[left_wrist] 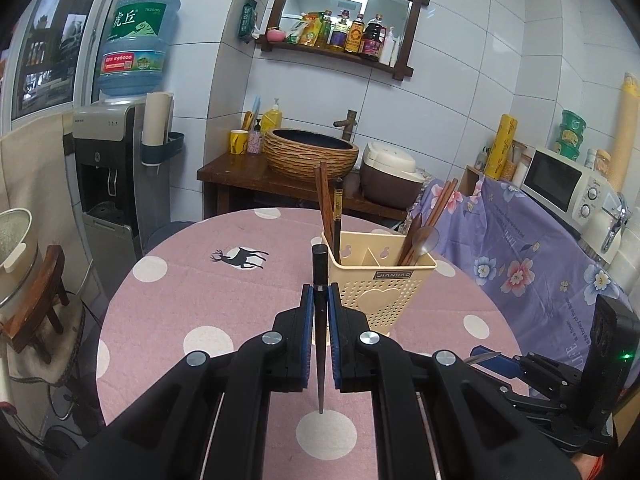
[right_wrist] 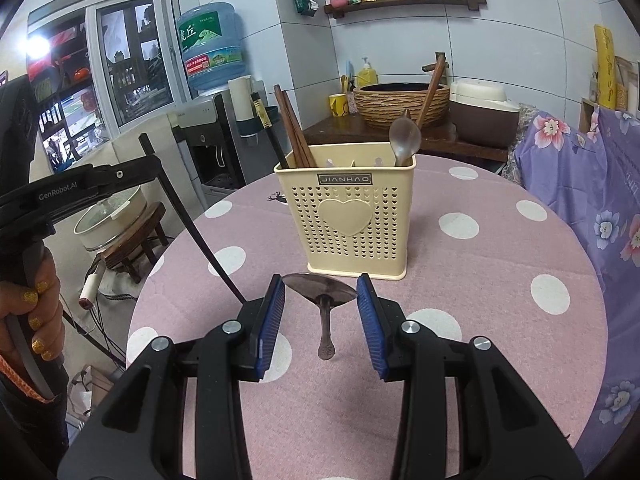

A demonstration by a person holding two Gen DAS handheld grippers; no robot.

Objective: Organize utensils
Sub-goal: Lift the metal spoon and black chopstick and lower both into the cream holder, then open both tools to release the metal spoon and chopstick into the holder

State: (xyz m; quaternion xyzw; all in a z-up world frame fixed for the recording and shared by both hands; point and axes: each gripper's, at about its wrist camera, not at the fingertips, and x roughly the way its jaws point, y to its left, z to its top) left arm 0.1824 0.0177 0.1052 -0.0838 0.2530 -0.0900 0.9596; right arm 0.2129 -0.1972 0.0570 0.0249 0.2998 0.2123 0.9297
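We see the left tongs (left_wrist: 319, 300) closed tightly on a single dark chopstick (left_wrist: 319, 320), which stands between the two blue pads with its square end up and its thin tip pointing down toward the pink dotted tabletop (left_wrist: 180, 300). In the right wrist view the same chopstick (right_wrist: 192, 220) crosses the left side as a long dark line, held out from the left tongs (right_wrist: 120, 174) by a hand (right_wrist: 34, 320) with glittering yellow nails. The right tongs (right_wrist: 321, 292) grip a metal spoon (right_wrist: 322, 300) by the edges of its bowl; the bowl spans the gap between the pads, and the handle hangs down toward the camera, above the tabletop. Just behind the spoon stands the cream utensil holder (right_wrist: 344, 216), with a heart on its front and small holes in its wall. In its left compartment we see brown wooden chopsticks (right_wrist: 294, 128) and one black chopstick (right_wrist: 266, 128); in its right compartment there is another spoon (right_wrist: 404, 136) and more wooden chopsticks (right_wrist: 432, 88). The holder rests near the far side of the round tabletop.
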